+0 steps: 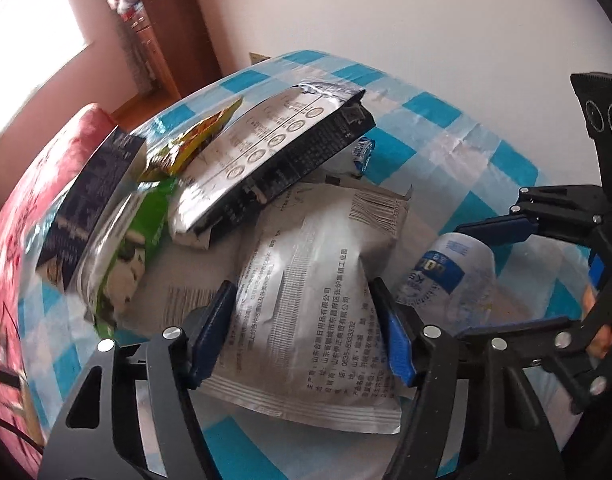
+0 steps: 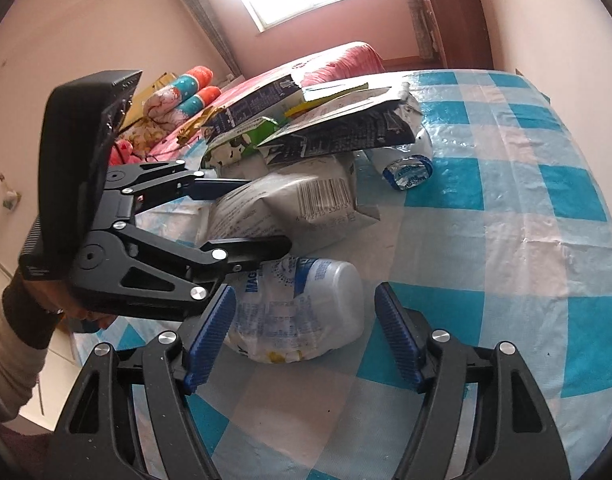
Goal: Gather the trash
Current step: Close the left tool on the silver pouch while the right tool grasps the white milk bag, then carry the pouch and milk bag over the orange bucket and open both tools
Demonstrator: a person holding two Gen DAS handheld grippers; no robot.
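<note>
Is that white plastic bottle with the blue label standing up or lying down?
Lying down. The bottle rests on its side on the checked tablecloth, looking crumpled, beside the grey pouch.

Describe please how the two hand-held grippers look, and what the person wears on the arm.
Both the left gripper and the right gripper have black linkage arms with cut-out openings and silver round pins. Their fingers carry blue ribbed pads. A bulky black housing tops the left one. The sleeve is cream with a dark brown cuff.
</note>
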